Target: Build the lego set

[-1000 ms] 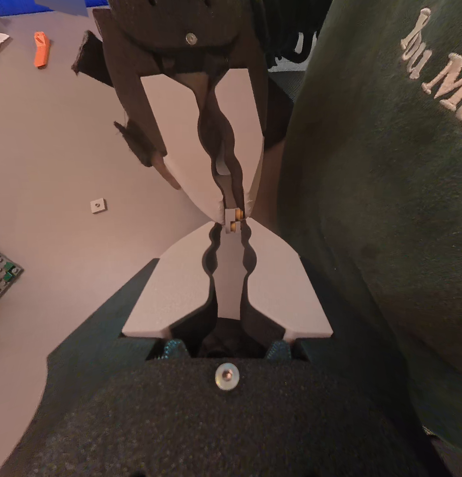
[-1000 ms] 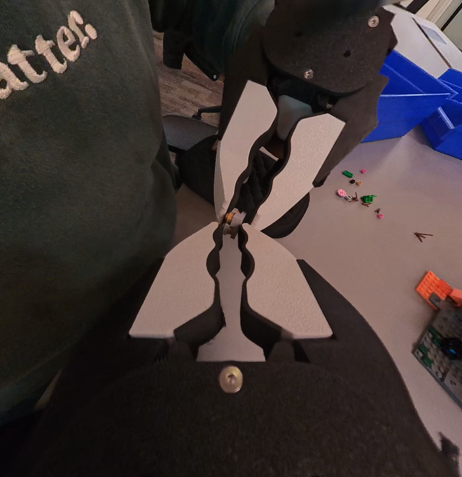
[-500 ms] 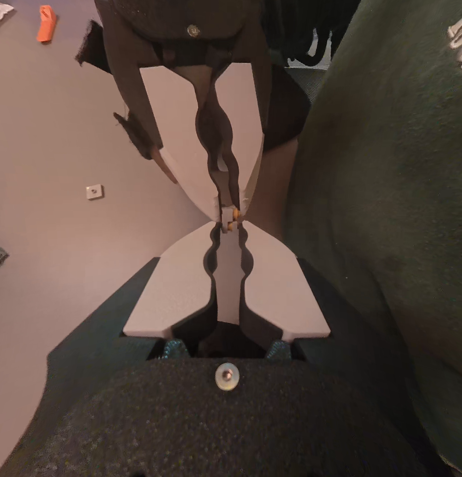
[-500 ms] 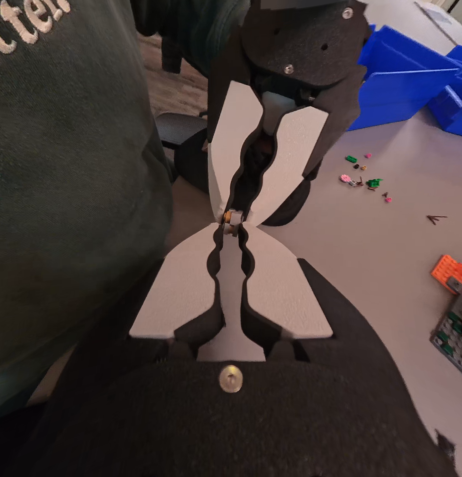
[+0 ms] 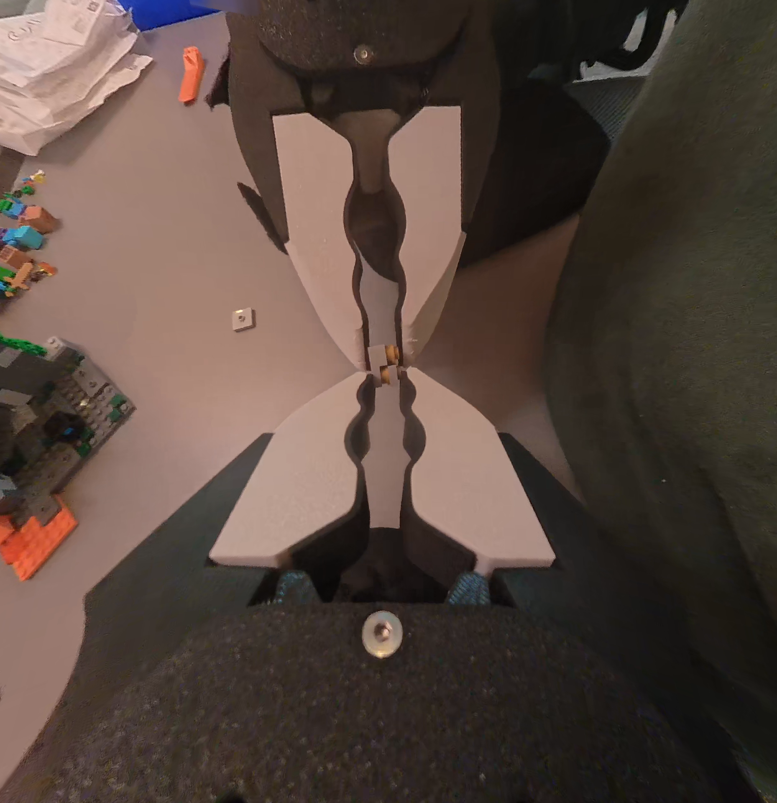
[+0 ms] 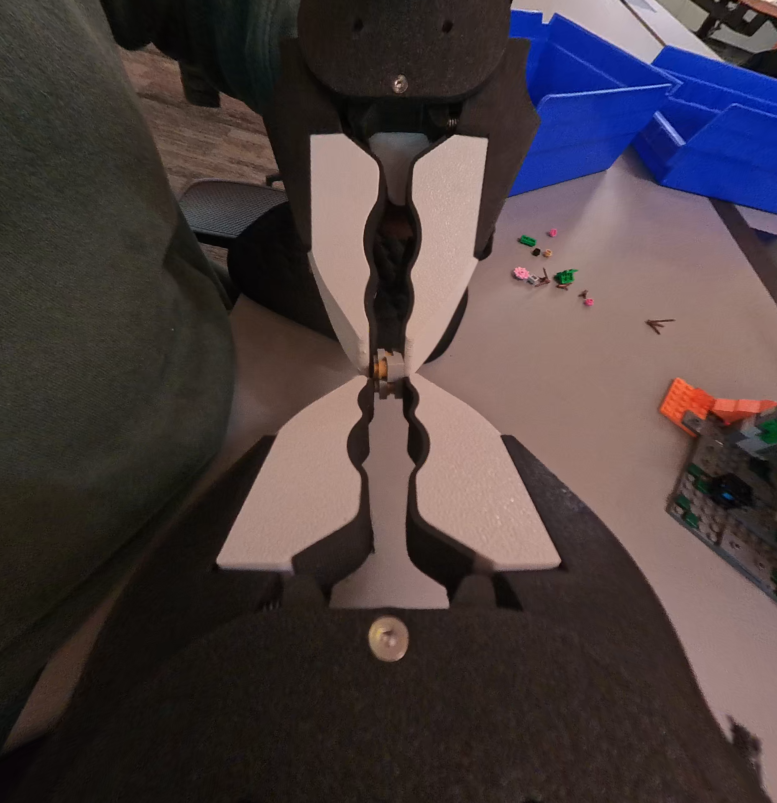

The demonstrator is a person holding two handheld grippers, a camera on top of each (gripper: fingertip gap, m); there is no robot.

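Observation:
My left gripper [image 5: 383, 379] and my right gripper [image 6: 389, 387] meet tip to tip in the air, close to a person's dark green sweater [image 5: 682, 391]. Each is shut on a small grey-and-tan lego piece [image 5: 384, 364], and the two pieces are pressed together at the tips. The same pieces show in the right wrist view [image 6: 387, 370]. In the left wrist view the right gripper [image 5: 384, 353] comes down from the top. In the right wrist view the left gripper [image 6: 386, 360] does the same. The lego build [image 5: 52, 434] on its grey baseplate stands on the table, apart from both grippers.
A small grey square tile [image 5: 242, 320], an orange piece [image 5: 191, 80], crumpled paper [image 5: 52, 56] and colourful small figures [image 5: 17, 243] lie on the grey table. Blue bins [image 6: 638, 108], loose small pieces [image 6: 547, 269] and a brown twig piece [image 6: 659, 325] lie beyond the build [image 6: 747, 486]. The tips of both grippers are at nearly the same place. Left tips and right tips are each some 25 centimetres from the lego build [image 5: 52, 434]. Seen from the right wrist view [image 6: 742, 478] as well.
Both grippers stayed shut and tip to tip. They turned together, so each now faces the other straight on, and more of the table and the build has come into view.

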